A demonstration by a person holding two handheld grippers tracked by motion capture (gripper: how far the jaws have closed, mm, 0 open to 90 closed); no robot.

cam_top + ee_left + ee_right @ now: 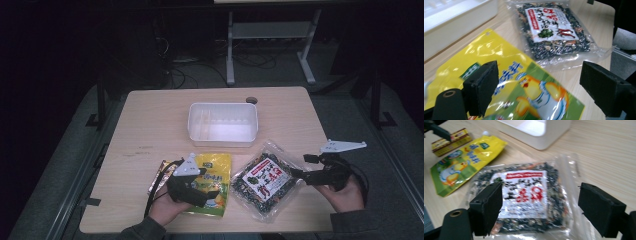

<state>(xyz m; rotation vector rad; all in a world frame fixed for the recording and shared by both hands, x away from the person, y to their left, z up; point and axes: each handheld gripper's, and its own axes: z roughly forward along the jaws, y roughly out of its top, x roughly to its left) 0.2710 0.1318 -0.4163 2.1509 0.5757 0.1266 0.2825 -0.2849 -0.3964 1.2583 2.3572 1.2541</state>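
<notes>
Nothing has gone into the white rectangular plastic bin (223, 123) yet: it stands bare at about twelve o'clock on the pale wooden surface (150, 120), and all the packets lie outside it. So the packing, as I judge it, is at its start, with every item left to move.

The yellow-and-green glossy foil pouch (216, 180) lies flat at about seven o'clock from the bin. A small brown-and-gold packet (451, 139) lies just beside it on the far side from the clear plastic bag of dark dried seaweed mix with a red-and-white label (262, 179), which rests at about five o'clock from the bin, just beside the pouch.

The left gripper (196, 192) hovers low over the pouch, its fingers (482, 87) spread wide with the pouch between them but not gripped. The right gripper (300, 176) comes in from three o'clock, held nearly level, pointing at the seaweed bag's edge; its fingers (487, 206) are likewise spread wide, straddling the bag without pinching it. Each hand grasps its gripper from below at the near edge.
</notes>
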